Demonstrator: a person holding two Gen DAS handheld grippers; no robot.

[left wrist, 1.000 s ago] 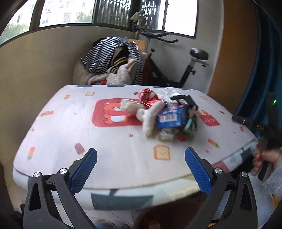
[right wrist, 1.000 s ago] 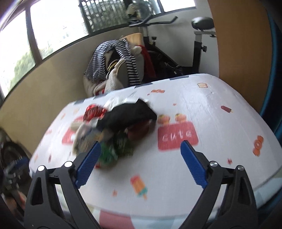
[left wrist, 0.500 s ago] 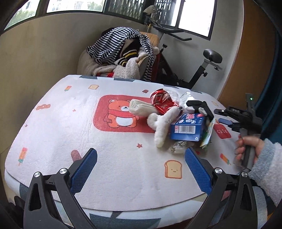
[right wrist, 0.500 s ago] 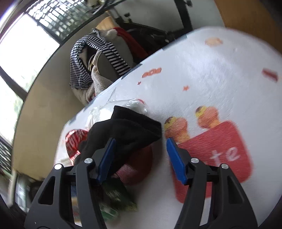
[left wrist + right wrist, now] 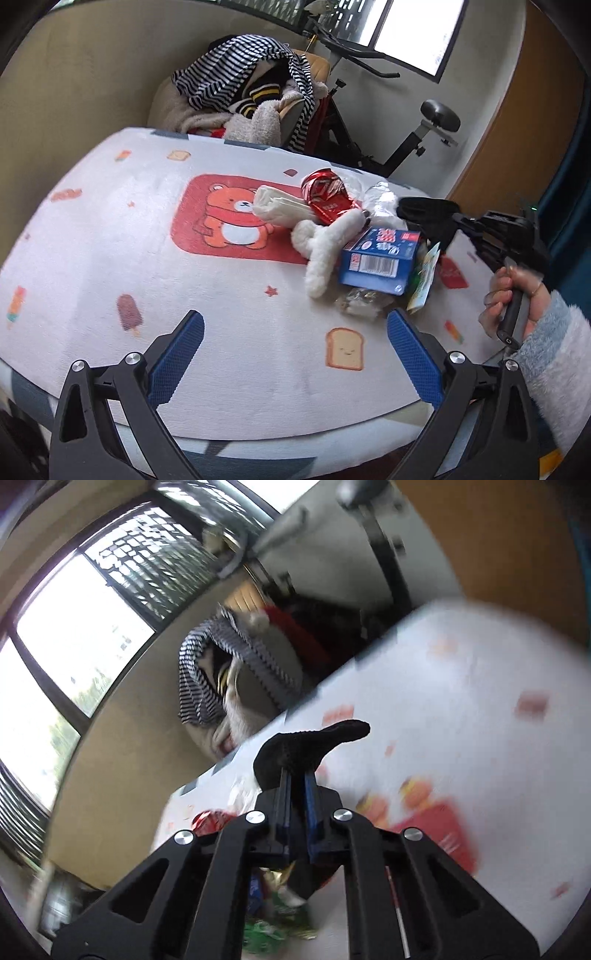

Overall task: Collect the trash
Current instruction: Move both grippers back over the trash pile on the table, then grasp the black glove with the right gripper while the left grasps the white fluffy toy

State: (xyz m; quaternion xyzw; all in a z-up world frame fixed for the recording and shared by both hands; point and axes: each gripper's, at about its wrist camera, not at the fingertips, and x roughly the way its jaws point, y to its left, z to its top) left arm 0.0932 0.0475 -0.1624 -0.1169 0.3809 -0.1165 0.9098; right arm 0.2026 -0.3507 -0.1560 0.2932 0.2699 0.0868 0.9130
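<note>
A heap of trash lies on the white printed table cover [image 5: 110, 236]: a blue carton [image 5: 380, 260], a red crumpled wrapper [image 5: 327, 194], a fluffy white cloth piece [image 5: 325, 247], a clear plastic bag [image 5: 380, 197] and a green packet [image 5: 424, 284]. My right gripper [image 5: 297, 775] is shut on a black sock [image 5: 314, 744], lifted at the heap's right side; the black sock [image 5: 428, 214] also shows in the left wrist view. My left gripper [image 5: 295, 354] hangs open over the table's near edge, well short of the heap.
A chair piled with striped and fleecy clothes [image 5: 251, 96] stands behind the table. An exercise bike [image 5: 417, 133] is at the back right. A hand in a fluffy sleeve [image 5: 517, 306] holds the right gripper's handle at the table's right edge.
My right gripper closed on the black sock and tilted upward with it. The left gripper moved a little nearer over the table, still open.
</note>
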